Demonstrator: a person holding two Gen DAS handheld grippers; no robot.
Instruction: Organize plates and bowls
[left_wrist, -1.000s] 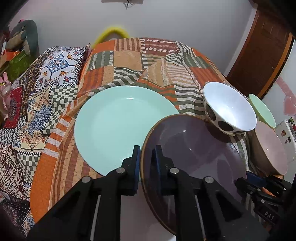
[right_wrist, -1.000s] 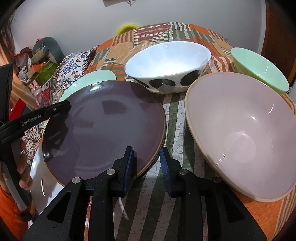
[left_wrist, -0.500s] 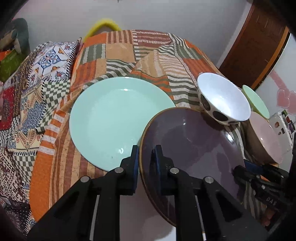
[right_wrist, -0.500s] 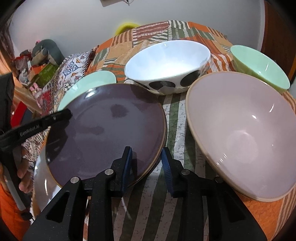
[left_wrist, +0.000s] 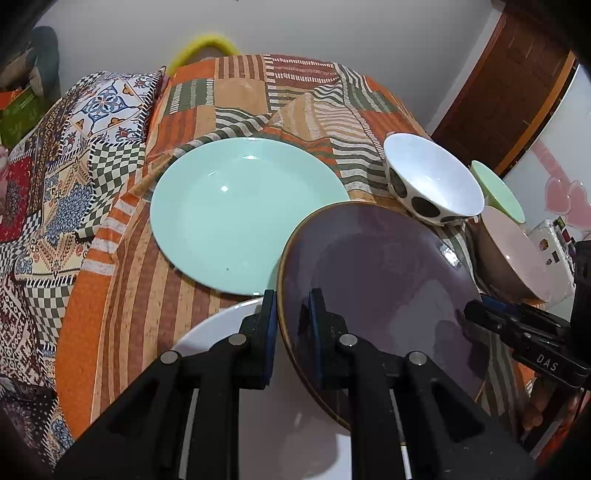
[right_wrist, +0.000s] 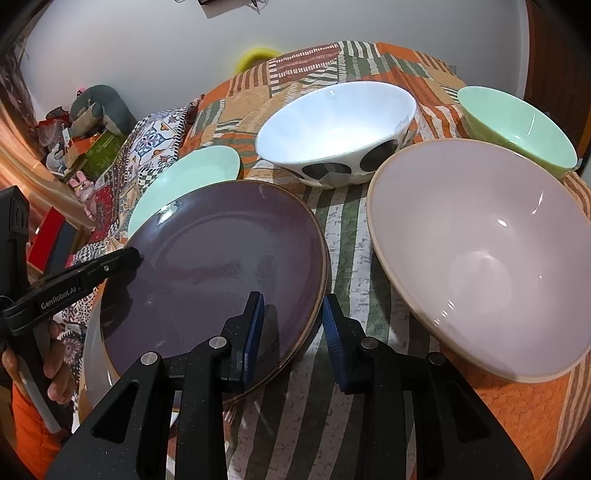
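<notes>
My left gripper (left_wrist: 291, 306) is shut on the left rim of a dark purple plate (left_wrist: 376, 273), held tilted above a white plate (left_wrist: 221, 332). A mint plate (left_wrist: 240, 214) lies flat on the cloth beyond. My right gripper (right_wrist: 291, 321) is open, its jaws astride the purple plate's (right_wrist: 221, 269) right rim without clamping it. A white bowl with black spots (right_wrist: 336, 129), a pink bowl (right_wrist: 480, 251) and a mint green bowl (right_wrist: 517, 125) stand to the right.
Everything rests on a patchwork striped cloth (left_wrist: 258, 96). A patterned cushion (left_wrist: 92, 122) lies at the left. A wooden door (left_wrist: 509, 74) and a white box (left_wrist: 554, 251) are at the right. Clutter and a plush toy (right_wrist: 96, 110) sit far left.
The purple plate, held by my left gripper, has lifted and tilted, baring more of the white plate under it. My right gripper's jaws have widened around its rim.
</notes>
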